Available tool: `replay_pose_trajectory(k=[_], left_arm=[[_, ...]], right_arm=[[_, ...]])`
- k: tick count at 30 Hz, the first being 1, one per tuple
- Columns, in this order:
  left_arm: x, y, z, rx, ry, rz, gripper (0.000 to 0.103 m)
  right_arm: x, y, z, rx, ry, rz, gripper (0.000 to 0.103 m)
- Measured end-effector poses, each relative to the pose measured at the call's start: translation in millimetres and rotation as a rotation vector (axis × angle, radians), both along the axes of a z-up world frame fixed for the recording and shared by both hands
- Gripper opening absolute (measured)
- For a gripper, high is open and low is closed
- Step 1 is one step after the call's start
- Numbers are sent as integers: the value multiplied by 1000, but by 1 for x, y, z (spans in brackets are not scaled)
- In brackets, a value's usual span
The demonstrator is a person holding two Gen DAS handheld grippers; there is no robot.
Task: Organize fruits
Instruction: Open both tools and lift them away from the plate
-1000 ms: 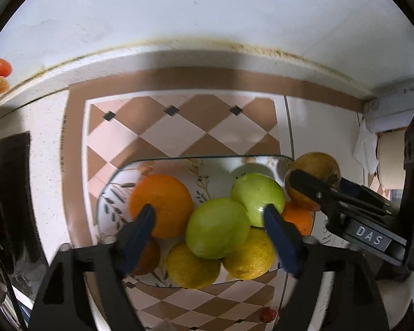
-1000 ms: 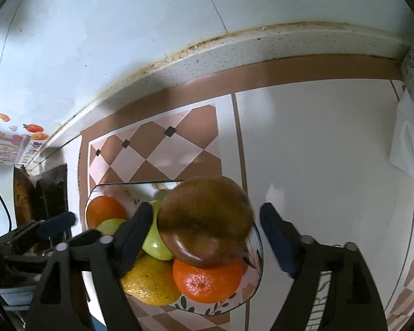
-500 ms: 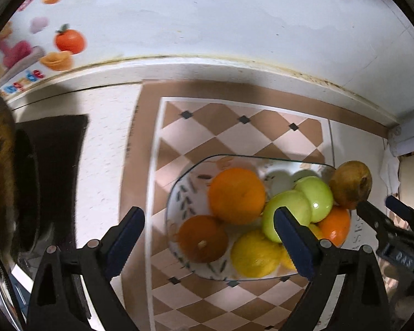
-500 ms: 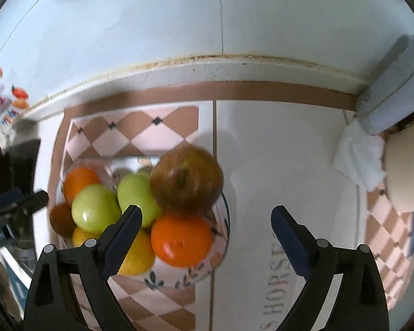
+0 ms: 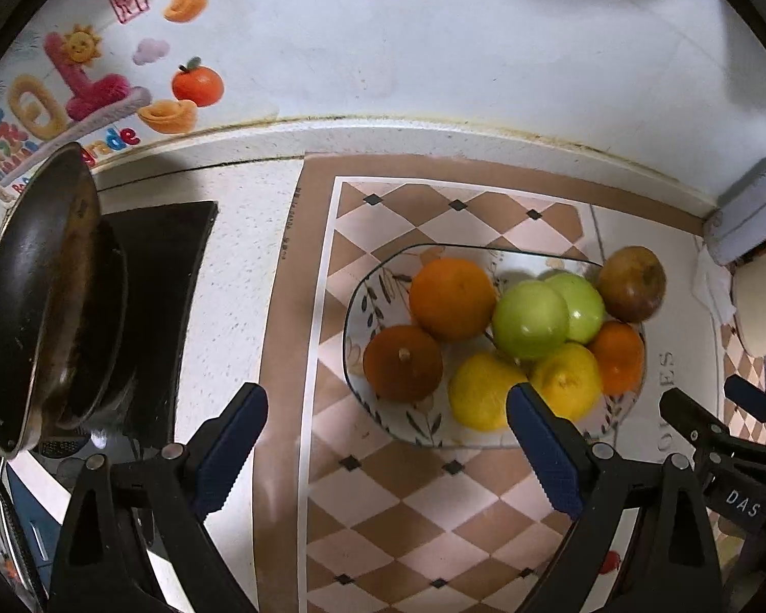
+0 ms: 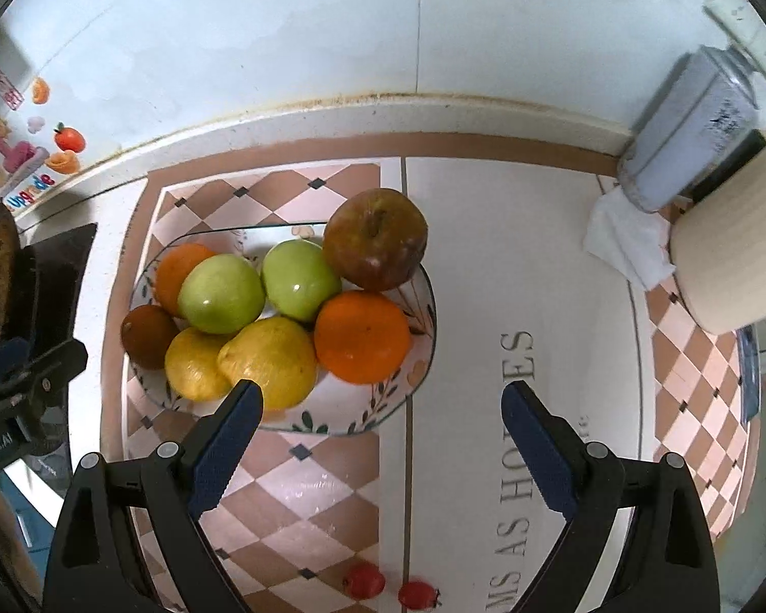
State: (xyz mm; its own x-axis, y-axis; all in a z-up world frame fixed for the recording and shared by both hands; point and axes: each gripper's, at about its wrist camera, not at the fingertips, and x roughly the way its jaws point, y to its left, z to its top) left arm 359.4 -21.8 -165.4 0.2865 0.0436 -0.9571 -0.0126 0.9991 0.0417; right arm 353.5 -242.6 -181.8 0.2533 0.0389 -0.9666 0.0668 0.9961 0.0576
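A patterned glass plate (image 5: 362, 301) (image 6: 413, 373) on the checkered mat holds several fruits: two green apples (image 5: 531, 319) (image 6: 222, 293), two lemons (image 5: 482, 391) (image 6: 268, 362), two oranges (image 5: 452, 299) (image 6: 362, 337), a dark brown fruit (image 5: 403, 362) (image 6: 148, 334) and a brownish apple (image 5: 630, 283) (image 6: 375, 240) at the plate's rim. My left gripper (image 5: 388, 452) is open and empty, near the plate's front left. My right gripper (image 6: 383, 447) is open and empty, in front of the plate's right side.
A black pan (image 5: 41, 296) sits on a stove at the left. A grey jar (image 6: 689, 143), a crumpled tissue (image 6: 628, 240) and a cream container (image 6: 730, 255) stand at the right. Two small red fruits (image 6: 365, 580) lie on the mat near the front. A wall runs behind.
Both grippers have pulled back and up from the plate. The brownish apple, earlier between the right gripper's fingers, now rests on the plate's rim. The left gripper shifted left.
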Motion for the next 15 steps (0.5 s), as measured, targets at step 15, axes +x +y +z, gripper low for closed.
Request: replay_pose_trajectory(k=[15], left_arm=[[-92,-2,84,-7,-204,-39,96]], right_arm=[[-93,11,97,-7,-203,6,97]])
